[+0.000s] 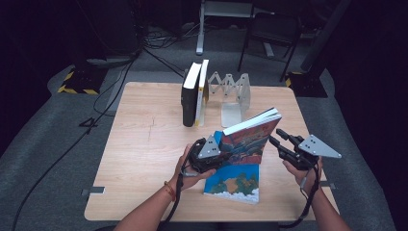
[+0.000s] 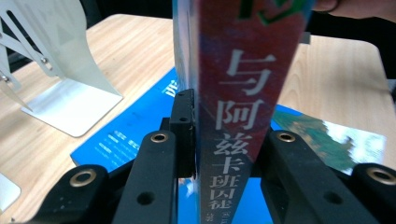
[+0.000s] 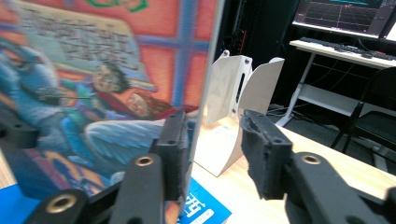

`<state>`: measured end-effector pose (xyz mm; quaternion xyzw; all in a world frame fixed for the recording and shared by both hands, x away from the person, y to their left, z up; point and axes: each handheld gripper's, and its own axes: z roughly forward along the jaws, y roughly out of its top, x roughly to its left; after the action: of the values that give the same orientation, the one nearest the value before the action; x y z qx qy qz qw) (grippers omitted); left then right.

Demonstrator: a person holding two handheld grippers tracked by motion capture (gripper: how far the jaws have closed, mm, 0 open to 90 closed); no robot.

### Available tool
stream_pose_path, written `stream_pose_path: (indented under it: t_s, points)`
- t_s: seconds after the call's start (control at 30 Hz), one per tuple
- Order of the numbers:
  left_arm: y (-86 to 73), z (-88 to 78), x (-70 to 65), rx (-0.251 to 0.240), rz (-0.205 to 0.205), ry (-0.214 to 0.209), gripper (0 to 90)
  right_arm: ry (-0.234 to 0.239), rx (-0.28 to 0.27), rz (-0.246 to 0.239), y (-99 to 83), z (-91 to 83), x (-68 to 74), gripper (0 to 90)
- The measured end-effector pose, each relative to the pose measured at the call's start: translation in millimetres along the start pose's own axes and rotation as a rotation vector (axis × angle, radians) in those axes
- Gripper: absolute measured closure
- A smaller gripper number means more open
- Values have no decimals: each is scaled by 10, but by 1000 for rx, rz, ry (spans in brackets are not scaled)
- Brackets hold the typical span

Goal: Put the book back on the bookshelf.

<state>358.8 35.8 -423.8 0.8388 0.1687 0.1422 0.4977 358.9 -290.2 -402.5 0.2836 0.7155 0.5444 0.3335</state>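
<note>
I hold a red book (image 1: 250, 139) on edge near the front middle of the table (image 1: 144, 144), tilted so its top leans away to the right. My left gripper (image 1: 217, 155) is clamped on its spine end; in the left gripper view the two black jaws press on either side of the spine (image 2: 238, 116), which runs up between them with pale printed characters down it. A fingertip shows at the upper right corner of that view, above the book's top.

My right gripper (image 1: 278, 138) sits at the book's far edge, its jaws spread apart. In the right gripper view the left jaw lies against the painted cover (image 3: 93, 93) near the page edge, while the right jaw stands clear of it with open space between, so this gripper is not closed on anything.

Under the raised book a blue book (image 1: 233, 183) lies flat on the table, its cover showing sea and land colours; the red book's lower edge is right above it, and I cannot tell whether they touch.

Farther back stands a white folding bookend (image 1: 235, 98). Just left of it two books (image 1: 195, 94) stand upright, a dark one and a pale one side by side.
</note>
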Motion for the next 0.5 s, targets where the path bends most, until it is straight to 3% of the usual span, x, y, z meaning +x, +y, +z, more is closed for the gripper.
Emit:
stream_pose_path:
  t_s: [0.3, 0.5]
  points:
    - [-55, -163, -81, 16, -1, -23, 715, 39, 16, -18, 50, 111, 70, 478]
    - [0, -184, -82, -23, -9, -42, 637, 70, 34, -18, 51, 174, 102, 477]
